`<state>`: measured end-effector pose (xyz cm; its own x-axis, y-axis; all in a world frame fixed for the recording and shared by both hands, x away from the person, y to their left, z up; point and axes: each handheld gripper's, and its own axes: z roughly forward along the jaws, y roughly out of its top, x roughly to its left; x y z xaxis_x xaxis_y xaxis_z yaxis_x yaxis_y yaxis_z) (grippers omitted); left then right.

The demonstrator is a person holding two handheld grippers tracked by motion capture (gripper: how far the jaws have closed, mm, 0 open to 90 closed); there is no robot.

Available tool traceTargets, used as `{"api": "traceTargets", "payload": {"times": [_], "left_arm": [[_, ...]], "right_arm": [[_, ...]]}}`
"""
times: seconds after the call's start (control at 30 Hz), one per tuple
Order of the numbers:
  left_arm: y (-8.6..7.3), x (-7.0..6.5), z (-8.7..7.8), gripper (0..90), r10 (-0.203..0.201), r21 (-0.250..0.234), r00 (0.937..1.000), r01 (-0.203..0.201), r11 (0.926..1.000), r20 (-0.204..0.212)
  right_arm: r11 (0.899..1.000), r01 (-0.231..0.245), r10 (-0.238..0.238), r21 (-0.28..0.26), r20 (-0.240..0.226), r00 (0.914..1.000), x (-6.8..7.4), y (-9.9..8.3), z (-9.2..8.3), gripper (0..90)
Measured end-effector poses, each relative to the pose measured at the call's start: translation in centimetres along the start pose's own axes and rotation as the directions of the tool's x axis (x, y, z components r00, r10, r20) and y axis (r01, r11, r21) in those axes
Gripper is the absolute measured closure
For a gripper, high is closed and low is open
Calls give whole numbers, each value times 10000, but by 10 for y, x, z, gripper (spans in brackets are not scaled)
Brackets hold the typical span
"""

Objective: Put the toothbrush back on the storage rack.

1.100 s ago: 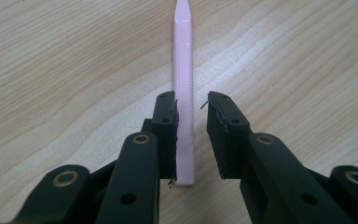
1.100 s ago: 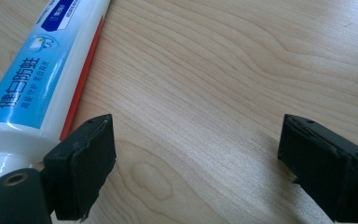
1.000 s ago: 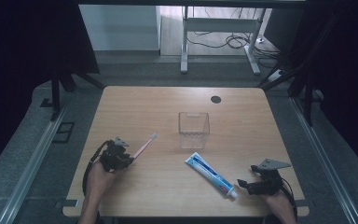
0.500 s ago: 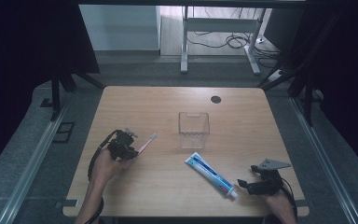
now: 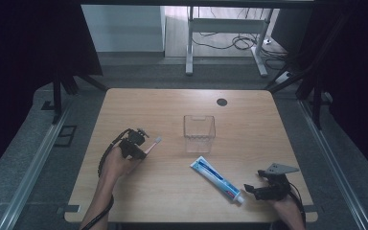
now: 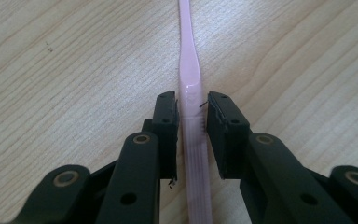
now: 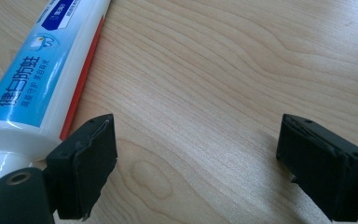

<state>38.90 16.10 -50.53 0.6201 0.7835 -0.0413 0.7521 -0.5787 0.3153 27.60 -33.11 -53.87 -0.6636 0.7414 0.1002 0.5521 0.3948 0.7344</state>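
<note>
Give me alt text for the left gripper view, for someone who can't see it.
A pink toothbrush lies lengthwise on a pale wooden table, its handle running between the left gripper's two black jaws. The jaws stand close on either side of the handle, with a narrow gap at one side.

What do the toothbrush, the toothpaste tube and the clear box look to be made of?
Toothbrush: pink plastic, glossy; highlights run along its handle, ribbed at the grip.
Toothpaste tube: soft printed plastic or laminate, smooth sheen, with a white ridged cap.
Clear box: transparent, probably rigid plastic; the table's wood grain shows through its walls.
</note>
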Motion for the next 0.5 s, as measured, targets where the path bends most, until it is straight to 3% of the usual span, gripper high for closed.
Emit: {"api": "traceTargets", "payload": {"times": [0.23, 0.27, 0.37, 0.5], "left_arm": [[4, 4, 2, 783, -265, 165, 9994, 262, 9995, 205], [4, 3, 3, 785, -456, 29, 9987, 455, 9990, 239], [3, 4, 2, 788, -332, 72, 9994, 331, 9994, 85], [1, 6, -4, 788, -465, -253, 9985, 472, 9986, 278]], "right_arm": [[10000, -13, 13, -8, -19, 10000, 0, 0, 0, 122], [10000, -9, 9, -8, -19, 10000, 0, 0, 0, 122], [10000, -6, 6, -13, -24, 10000, 0, 0, 0, 122], [10000, -6, 6, -25, -12, 10000, 0, 0, 0, 122]]}}
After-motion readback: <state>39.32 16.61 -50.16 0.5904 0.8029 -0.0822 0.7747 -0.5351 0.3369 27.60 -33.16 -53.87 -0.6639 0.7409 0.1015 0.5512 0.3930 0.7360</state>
